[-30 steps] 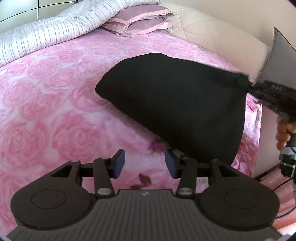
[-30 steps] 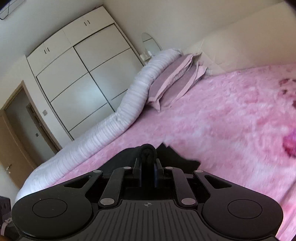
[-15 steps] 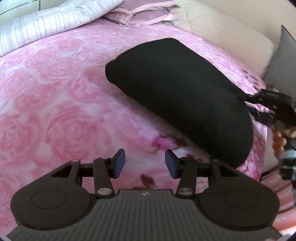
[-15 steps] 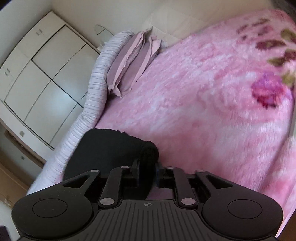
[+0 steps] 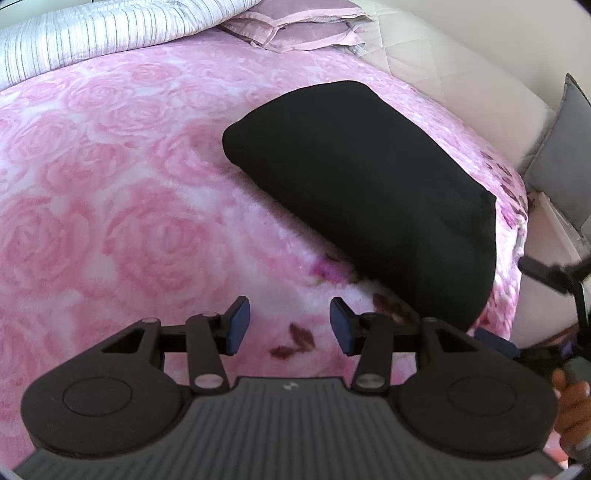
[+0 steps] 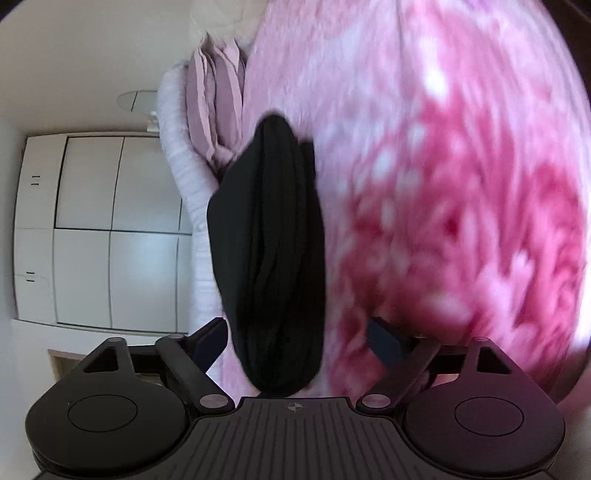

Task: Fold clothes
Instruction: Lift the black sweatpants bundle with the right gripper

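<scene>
While both hand-held grippers gape empty, the right opening, the black garment (image 5: 364, 192) lies lengthwise diagonally across the bed (image 5: 110, 221).

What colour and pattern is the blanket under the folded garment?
Fluffy pink blanket with a rose print, clearest in the left wrist view.

This is a bedroom in a home. A bed fills most of the view, covered with a plush pink rose-patterned blanket (image 5: 110, 206). At its far end lie pink pillows (image 5: 295, 29) and a rolled striped white duvet (image 5: 110, 33), with a padded beige headboard (image 5: 424, 55) to the far right. A grey cushion (image 5: 561, 158) sits at the right edge. A white built-in wardrobe (image 6: 103, 229) lines one wall.
</scene>
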Demonstrator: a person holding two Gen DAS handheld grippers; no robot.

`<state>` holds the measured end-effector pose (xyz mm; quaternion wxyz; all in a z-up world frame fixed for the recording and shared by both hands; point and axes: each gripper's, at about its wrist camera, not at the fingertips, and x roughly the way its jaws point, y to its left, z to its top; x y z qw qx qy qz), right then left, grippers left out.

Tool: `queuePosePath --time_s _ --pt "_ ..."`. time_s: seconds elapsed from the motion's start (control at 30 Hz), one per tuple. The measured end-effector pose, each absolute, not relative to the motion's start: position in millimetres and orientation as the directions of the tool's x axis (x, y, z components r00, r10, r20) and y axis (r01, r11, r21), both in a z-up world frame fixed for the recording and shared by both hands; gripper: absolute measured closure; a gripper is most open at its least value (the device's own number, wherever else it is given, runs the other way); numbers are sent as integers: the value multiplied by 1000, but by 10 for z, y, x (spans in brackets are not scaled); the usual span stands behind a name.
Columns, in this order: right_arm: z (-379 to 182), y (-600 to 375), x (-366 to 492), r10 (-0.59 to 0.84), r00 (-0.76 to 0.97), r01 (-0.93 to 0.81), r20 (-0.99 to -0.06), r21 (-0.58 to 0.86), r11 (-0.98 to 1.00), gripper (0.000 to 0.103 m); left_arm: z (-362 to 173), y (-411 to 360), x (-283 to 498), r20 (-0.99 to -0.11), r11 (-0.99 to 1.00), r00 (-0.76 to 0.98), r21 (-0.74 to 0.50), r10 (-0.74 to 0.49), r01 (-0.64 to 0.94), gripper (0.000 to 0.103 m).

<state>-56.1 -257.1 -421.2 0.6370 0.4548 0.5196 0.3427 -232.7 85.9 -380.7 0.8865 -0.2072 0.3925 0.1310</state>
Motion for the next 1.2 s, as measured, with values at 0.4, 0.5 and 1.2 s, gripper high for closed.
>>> queuePosePath --time_s 0.4,0.5,1.2 --pt "-4033 -1955 -434 845 166 -42 -508 853 521 45 -3787 913 -2452 -743 860 664 -286 78 -422 60" --pt "-4046 -2184 -432 866 152 84 -477 879 470 40 -3796 931 -2479 -741 857 667 -292 79 -425 60" --pt "-3868 -2643 -14 865 159 -253 -475 828 501 82 -3607 897 -2431 -705 863 709 -338 31 -375 60"
